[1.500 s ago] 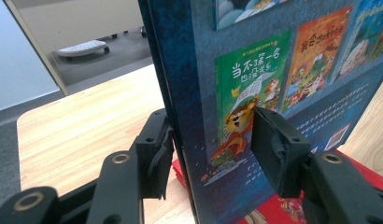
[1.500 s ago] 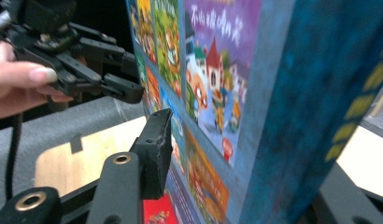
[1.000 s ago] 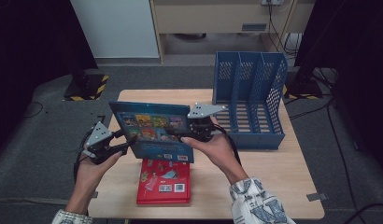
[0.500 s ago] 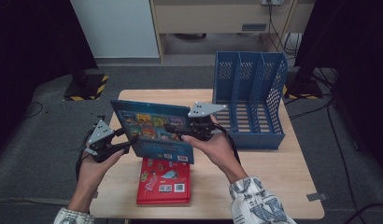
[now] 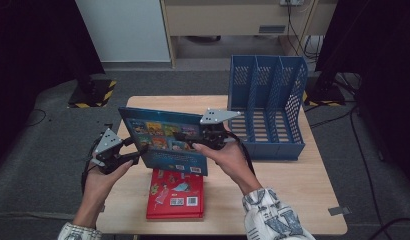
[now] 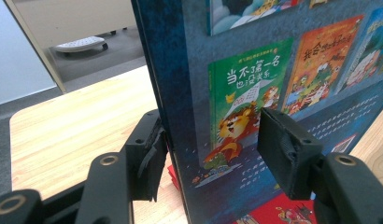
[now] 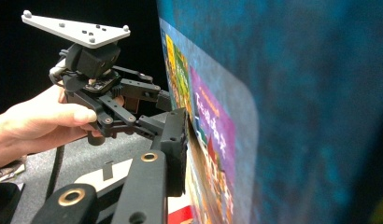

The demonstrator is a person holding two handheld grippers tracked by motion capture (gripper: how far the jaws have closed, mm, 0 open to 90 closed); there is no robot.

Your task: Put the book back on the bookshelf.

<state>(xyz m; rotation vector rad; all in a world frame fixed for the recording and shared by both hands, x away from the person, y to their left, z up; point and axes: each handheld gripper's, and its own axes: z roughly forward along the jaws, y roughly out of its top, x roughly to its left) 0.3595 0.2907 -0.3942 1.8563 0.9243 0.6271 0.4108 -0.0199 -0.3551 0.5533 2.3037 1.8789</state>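
A blue picture book (image 5: 165, 141) stood upright above the near-left part of the wooden table (image 5: 293, 185), its illustrated back cover turned towards the person and its lower edge raised over a red book (image 5: 176, 195) that lay flat on the tabletop. The left gripper (image 5: 134, 155) met the blue picture book at its left edge; in the left gripper view its two black jaws straddled that edge, the left pad close against the spine side and the right pad a little off the cover, so the book sat between the jaws without being pinched, the jaws having just opened slightly. The right gripper (image 5: 185, 136) took the book from the right; in the right gripper view its near pad lay against the printed cover, the jaws having just been closing on it, though the far jaw was hidden behind the book. A blue file rack (image 5: 268, 107) with three compartments stood well apart at the table's far right
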